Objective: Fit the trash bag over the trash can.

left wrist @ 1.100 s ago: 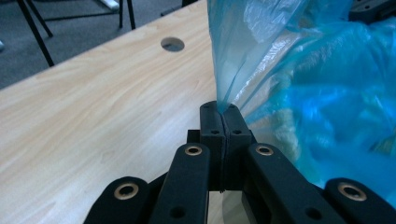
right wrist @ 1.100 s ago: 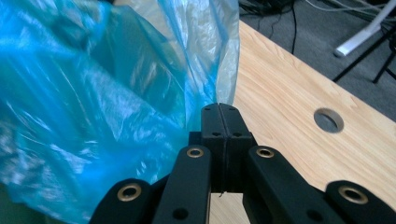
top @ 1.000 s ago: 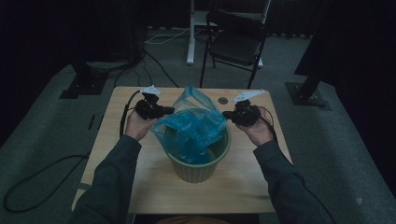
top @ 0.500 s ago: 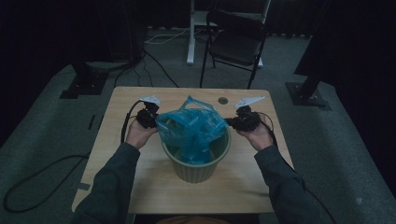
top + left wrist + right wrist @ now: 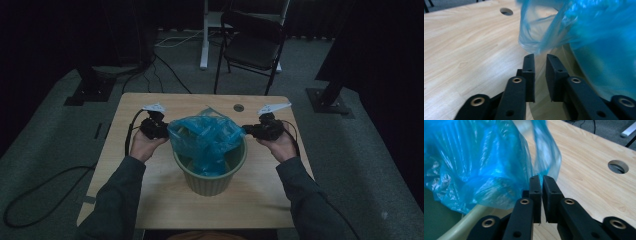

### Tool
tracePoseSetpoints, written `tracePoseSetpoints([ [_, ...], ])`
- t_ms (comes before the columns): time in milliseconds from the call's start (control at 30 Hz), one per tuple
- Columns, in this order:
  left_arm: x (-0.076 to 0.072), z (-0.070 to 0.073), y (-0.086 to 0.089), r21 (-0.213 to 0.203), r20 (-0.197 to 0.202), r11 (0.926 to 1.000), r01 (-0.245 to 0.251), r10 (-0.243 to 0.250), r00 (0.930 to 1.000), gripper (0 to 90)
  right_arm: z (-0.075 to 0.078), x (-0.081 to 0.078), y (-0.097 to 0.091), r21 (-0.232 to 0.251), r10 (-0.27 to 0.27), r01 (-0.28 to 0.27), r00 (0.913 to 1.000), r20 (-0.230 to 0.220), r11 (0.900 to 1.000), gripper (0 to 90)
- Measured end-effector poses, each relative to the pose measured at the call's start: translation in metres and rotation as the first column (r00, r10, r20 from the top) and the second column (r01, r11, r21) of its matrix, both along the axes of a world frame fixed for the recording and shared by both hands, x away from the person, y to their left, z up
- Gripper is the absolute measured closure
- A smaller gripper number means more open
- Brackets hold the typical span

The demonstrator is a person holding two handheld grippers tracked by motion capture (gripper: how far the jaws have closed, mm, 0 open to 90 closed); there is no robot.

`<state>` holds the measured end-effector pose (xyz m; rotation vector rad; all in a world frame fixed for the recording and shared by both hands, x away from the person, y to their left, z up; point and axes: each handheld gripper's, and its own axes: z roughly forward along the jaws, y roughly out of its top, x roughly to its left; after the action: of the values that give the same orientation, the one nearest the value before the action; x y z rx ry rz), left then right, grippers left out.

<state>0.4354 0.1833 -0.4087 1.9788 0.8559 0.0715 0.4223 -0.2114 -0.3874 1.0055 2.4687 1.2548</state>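
Note:
A crumpled blue plastic bag [image 5: 205, 136] sits in the mouth of a pale green bin [image 5: 210, 179] at the table's middle, with part of it standing above the rim. My left gripper [image 5: 161, 128] rests just left of the bag. Its jaws have just been opening and stand apart with nothing between them. The bag's edge [image 5: 536, 47] hangs just beyond the left gripper [image 5: 540, 57]. My right gripper [image 5: 248, 130] is at the bag's right side. Its jaws have also just been opening, to a narrow gap. The bag's edge [image 5: 544, 157] lies at the right gripper [image 5: 541, 178] tips, not pinched.
The wooden table [image 5: 150, 185] has a round cable hole [image 5: 239, 107] behind the bin. The bin's rim [image 5: 461, 225] is beside my right jaws. A black folding chair [image 5: 255, 45] and a white post stand beyond the table. Cables lie on the floor at the left.
Both hands have come down toward the table. The bag, first stretched wide between the grippers, has been let go on both sides and has slumped together over the bin.

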Motion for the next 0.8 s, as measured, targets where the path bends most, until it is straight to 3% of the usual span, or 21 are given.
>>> tracePoseSetpoints([
  [233,-0.003,0.008,0.011,-0.022,0.022,0.999,-0.038,0.038,0.999,70.0,0.011,-0.004,-0.006,0.027,-0.018,0.018,0.9994,0.03,0.9995,79.9],
  [267,-0.004,0.012,0.016,-0.022,0.034,0.9977,-0.064,0.064,0.9974,69.4,0.017,-0.006,-0.009,0.04,-0.029,0.027,0.9985,0.048,0.9989,78.1],
  [467,-0.007,0.022,0.027,-0.065,0.061,0.9933,-0.096,0.1,0.9931,67.7,0.028,-0.011,-0.013,0.072,-0.036,0.03,0.9958,0.085,0.997,75.4],
  [600,-0.009,0.027,0.025,-0.085,0.07,0.9935,-0.076,0.082,0.9941,64.8,0.032,-0.015,-0.012,0.095,-0.007,-0.002,0.9953,0.096,0.9954,73.7],
  [800,-0.012,0.032,0.011,-0.119,0.096,0.9929,-0.002,0.013,0.9953,56.9,0.033,-0.021,-0.002,0.112,0.056,-0.067,0.9937,0.097,0.9914,70.4],
])
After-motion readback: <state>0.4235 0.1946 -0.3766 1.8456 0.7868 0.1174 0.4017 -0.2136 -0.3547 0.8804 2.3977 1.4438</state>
